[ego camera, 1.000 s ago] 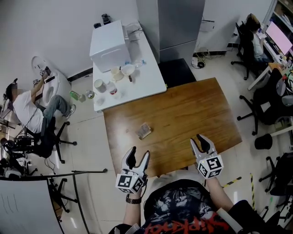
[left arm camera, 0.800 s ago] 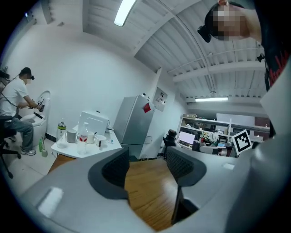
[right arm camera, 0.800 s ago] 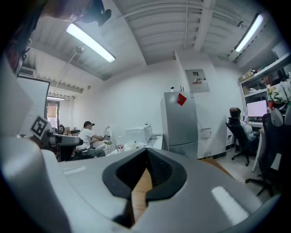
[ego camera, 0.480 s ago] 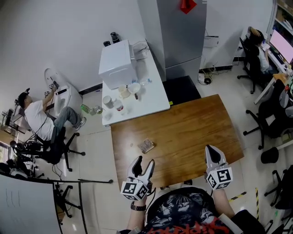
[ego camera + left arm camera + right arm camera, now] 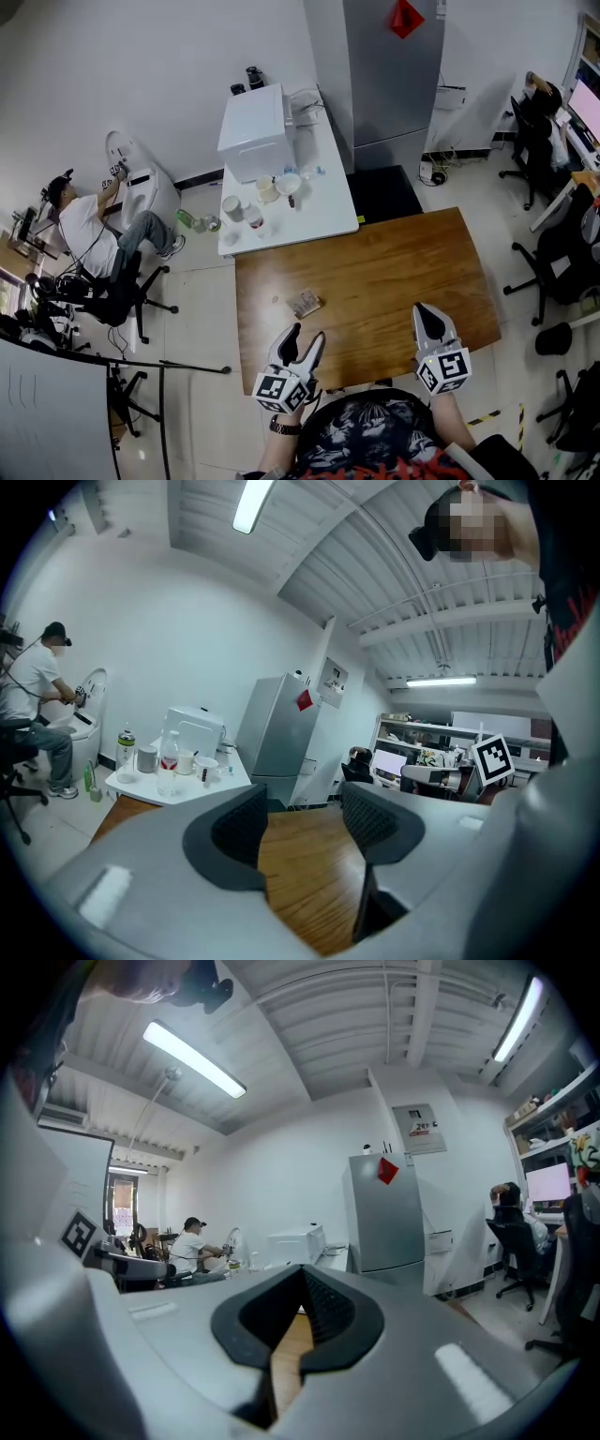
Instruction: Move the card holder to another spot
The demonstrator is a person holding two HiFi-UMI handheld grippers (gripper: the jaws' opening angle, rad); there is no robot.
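Card holder (image 5: 304,303) near, ahead of left tool (image 5: 306,333) — jaws apart, empty; right tool (image 5: 424,312) — jaws together

Warm brown wood grain covers the tabletop (image 5: 394,272), where a small tan-and-grey card holder (image 5: 304,303) lies. At the tabletop's near edge, the left gripper (image 5: 306,335) and right gripper (image 5: 425,312) are pale grey with black pads and carry black-and-white square markers. Beyond the tabletop are a second tabletop (image 5: 323,220), white, and a grey refrigerator (image 5: 394,84) with a red triangle (image 5: 406,17).
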